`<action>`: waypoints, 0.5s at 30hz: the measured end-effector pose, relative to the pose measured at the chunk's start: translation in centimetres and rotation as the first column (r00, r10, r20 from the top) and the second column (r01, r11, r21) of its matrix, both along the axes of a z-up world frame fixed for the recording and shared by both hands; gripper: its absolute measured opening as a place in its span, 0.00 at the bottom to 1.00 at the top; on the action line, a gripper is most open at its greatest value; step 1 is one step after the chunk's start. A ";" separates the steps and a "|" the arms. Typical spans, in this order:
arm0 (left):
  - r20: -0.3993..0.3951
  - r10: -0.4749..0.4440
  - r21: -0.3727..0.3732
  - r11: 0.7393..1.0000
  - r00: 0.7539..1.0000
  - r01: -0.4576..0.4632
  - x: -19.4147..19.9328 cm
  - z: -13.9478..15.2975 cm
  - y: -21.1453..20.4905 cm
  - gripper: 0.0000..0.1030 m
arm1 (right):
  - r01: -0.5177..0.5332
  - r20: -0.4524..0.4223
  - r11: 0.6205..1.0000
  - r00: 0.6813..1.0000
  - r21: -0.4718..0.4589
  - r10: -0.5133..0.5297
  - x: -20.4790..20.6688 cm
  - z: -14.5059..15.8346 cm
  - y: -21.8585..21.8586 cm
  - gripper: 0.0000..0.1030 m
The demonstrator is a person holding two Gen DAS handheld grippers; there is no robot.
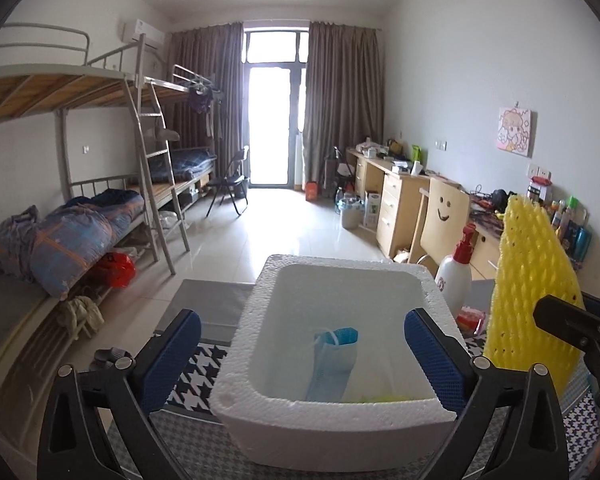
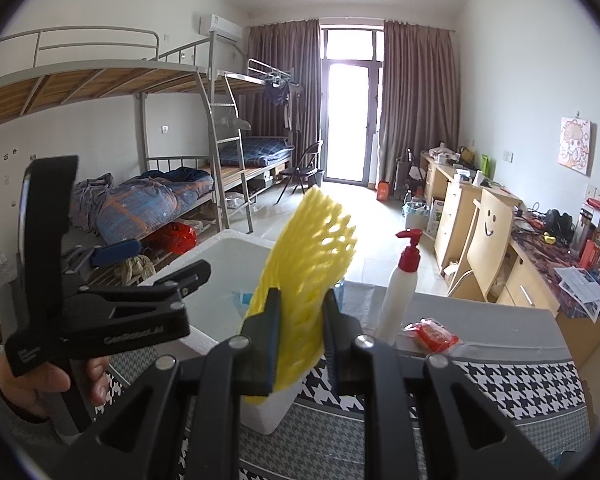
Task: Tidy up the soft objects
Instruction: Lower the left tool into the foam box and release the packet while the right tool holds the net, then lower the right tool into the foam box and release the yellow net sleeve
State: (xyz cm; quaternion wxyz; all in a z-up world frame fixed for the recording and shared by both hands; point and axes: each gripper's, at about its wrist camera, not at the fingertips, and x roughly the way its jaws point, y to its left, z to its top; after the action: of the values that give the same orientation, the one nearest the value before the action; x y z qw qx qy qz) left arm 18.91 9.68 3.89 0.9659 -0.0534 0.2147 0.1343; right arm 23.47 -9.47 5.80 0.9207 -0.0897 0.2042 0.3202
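Observation:
A white foam box (image 1: 340, 266) stands on the houndstooth tablecloth (image 1: 196, 368). Inside it lies a blue face mask (image 1: 334, 356), beside something yellow-green at the near wall. My left gripper (image 1: 302, 332) is open wide, with its blue pads (image 1: 180, 344) on either side of the box's near end and nothing between them but the box. My right gripper (image 2: 302, 312) is shut on a yellow foam net sleeve (image 2: 312, 248), which it holds upright just right of the box (image 2: 236, 252). The left wrist view has that sleeve (image 1: 532, 280) at its right edge.
A white pump bottle with a red top (image 2: 400, 292) and a red packet (image 2: 432, 334) sit on the table right of the box. A hand (image 2: 40, 376) holds the left gripper's handle. Bunk beds line the left wall; desks and a smiley-face chair (image 2: 488, 232) line the right.

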 end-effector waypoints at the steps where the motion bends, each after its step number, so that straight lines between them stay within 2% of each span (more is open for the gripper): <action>1: -0.001 0.000 0.002 1.000 1.000 0.000 -0.1 0.0 0.0 0.99 | -0.006 -0.004 1.000 1.000 0.003 0.006 0.0 0.0 0.1 0.22; 15: 0.017 0.029 0.009 1.000 0.999 -0.029 -1.9 -0.1 1.1 0.99 | -0.026 -0.035 1.000 0.999 0.006 0.026 0.7 -0.3 1.5 0.22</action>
State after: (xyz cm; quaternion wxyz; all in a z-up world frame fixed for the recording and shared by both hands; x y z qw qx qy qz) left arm 16.97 10.75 3.80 0.9658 -0.0534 0.2054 0.1489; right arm 24.14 -7.94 5.51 0.9130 -0.0840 0.2184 0.3340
